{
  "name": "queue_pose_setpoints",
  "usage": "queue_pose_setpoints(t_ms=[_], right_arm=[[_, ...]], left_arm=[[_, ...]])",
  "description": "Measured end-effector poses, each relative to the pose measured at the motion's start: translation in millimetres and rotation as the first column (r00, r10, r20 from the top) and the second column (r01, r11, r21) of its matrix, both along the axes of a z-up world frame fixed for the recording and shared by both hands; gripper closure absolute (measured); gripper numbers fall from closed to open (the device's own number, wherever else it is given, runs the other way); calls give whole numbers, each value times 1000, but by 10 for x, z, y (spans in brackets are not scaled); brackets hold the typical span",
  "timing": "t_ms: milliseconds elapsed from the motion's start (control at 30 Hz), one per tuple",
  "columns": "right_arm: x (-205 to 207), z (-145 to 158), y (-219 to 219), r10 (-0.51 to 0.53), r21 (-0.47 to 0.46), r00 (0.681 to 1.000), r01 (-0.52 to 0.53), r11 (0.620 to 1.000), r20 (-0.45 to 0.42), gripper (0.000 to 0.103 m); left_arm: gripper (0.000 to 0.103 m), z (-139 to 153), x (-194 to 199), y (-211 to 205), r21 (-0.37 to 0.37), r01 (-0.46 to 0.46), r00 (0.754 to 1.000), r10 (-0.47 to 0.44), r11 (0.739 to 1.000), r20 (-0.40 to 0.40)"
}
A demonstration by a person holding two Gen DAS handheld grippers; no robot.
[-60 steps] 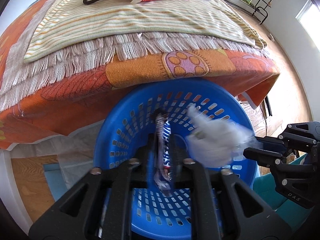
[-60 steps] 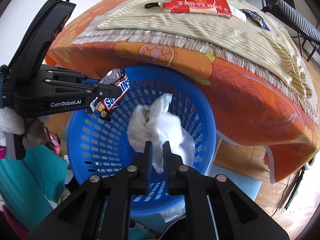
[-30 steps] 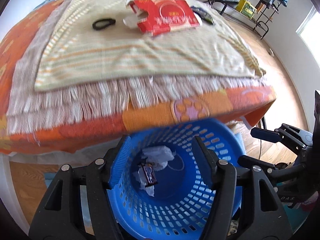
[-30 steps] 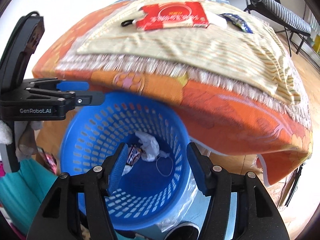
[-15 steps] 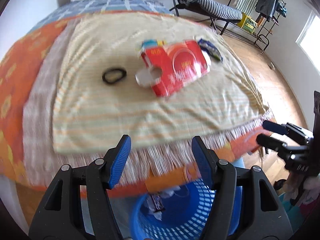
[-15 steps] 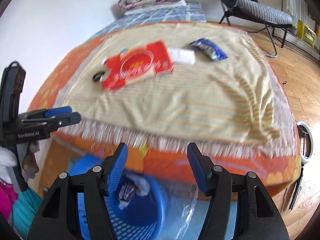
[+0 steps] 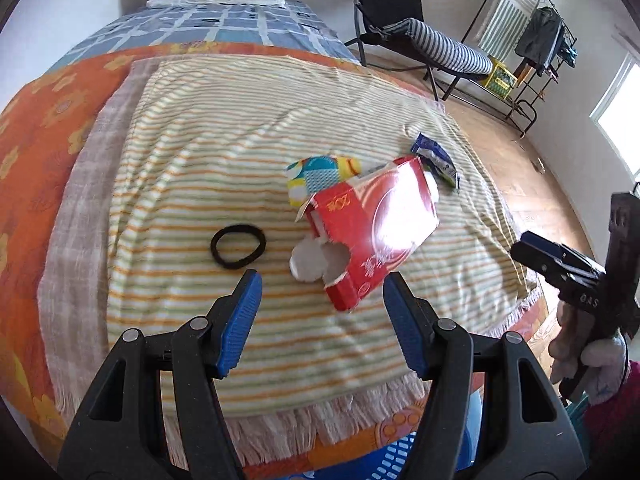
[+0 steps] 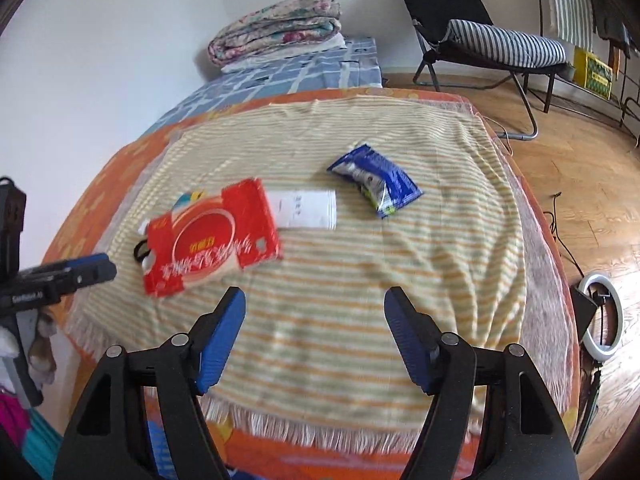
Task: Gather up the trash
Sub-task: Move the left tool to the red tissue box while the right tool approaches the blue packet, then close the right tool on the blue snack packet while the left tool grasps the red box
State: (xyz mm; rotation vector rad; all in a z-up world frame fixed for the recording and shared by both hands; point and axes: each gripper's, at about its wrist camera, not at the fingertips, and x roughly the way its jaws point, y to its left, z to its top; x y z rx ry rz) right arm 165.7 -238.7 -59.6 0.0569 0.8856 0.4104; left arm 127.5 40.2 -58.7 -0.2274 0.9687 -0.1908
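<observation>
A torn red carton [image 7: 374,232] [image 8: 210,234] lies on the striped blanket [image 7: 240,140] on the bed. A blue snack wrapper [image 7: 436,158] [image 8: 376,182] lies beyond it. A white paper slip [image 8: 306,208] and a colourful pack [image 7: 322,174] lie by the carton. A black hair tie [image 7: 239,246] lies left of the carton. My left gripper [image 7: 322,320] is open and empty above the blanket's near edge. My right gripper [image 8: 316,332] is open and empty above the same edge. The blue basket [image 7: 404,460] shows only as a rim below the bed.
The bed has an orange cover [image 7: 36,168] and a blue checked sheet [image 7: 224,28] with folded quilts [image 8: 276,30] at its head. A folding chair [image 8: 492,40] stands on the wood floor at the right. A ring light [image 8: 602,314] lies on the floor.
Both grippers opened over the basket, dropping the candy wrapper and the white tissue into it. Both then rose and now look over the bed top.
</observation>
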Motion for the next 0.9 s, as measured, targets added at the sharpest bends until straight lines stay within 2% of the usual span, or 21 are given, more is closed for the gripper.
queue_pose_setpoints(t_ms=[167, 367, 433, 633, 833, 900], right_arm=[[355, 51, 26, -17, -11, 1000, 18, 1000, 21, 31], [798, 42, 56, -38, -87, 998, 42, 995, 49, 31], [941, 7, 32, -57, -102, 998, 61, 993, 40, 31], [1275, -158, -122, -115, -41, 993, 114, 993, -33, 31], [1416, -248, -95, -142, -64, 989, 139, 988, -51, 31], [1441, -260, -48, -132, -79, 990, 128, 989, -46, 31]], left_arm=[[38, 46, 239, -108, 5, 29, 999, -29, 1000, 23], [38, -54, 510, -119, -12, 29, 1000, -29, 1000, -8], [38, -83, 564, -101, -21, 22, 1000, -22, 1000, -14], [38, -139, 670, -10, -86, 2, 1000, -4, 996, -28], [38, -239, 674, -135, -126, 48, 996, -58, 991, -71], [46, -243, 621, -218, -109, 82, 993, -90, 991, -78]])
